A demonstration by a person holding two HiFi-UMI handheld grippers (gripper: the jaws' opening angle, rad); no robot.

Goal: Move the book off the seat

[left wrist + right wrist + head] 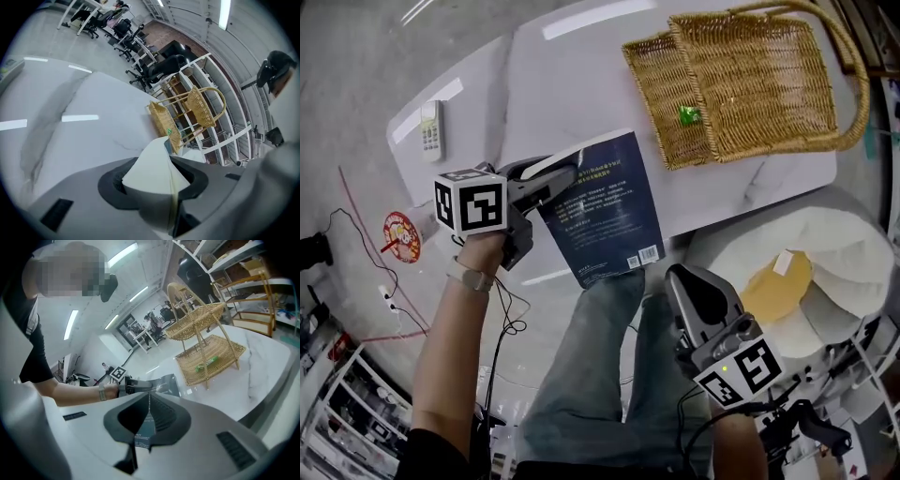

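Clamping the book (605,211) at its upper left corner with the left hand-held gripper (567,175), both jaws pressing on it from either side. Showing, in the left gripper view, as a pale wedge of page edges pinched between the grey jaws.

Holding the book up in the air, dark blue back cover and barcode facing the head camera, lower end sloping down toward the legs in jeans (600,375). Hanging over the near edge of the pale worktop (581,84), off the white seat (853,248) and to its left. Leaving a tan envelope (778,286) lying on that seat.

Pointing the right hand-held gripper (675,277) up at the book's lower right corner, tips just beside it. Meeting at the tips in the right gripper view, jaws closed, with a patch of blue cover showing through the gap behind them. Not possible to tell whether touching the corner or merely near it.

Hanging on the near side of a two-tier wicker basket (750,84) standing on the worktop and carrying a small green thing (688,115) in one tray. Hanging also to the right of a white remote control (433,128) lying near the worktop's left end.

Wearing a watch (472,277) on the left wrist, above a round red sticker (400,236) on the floor.
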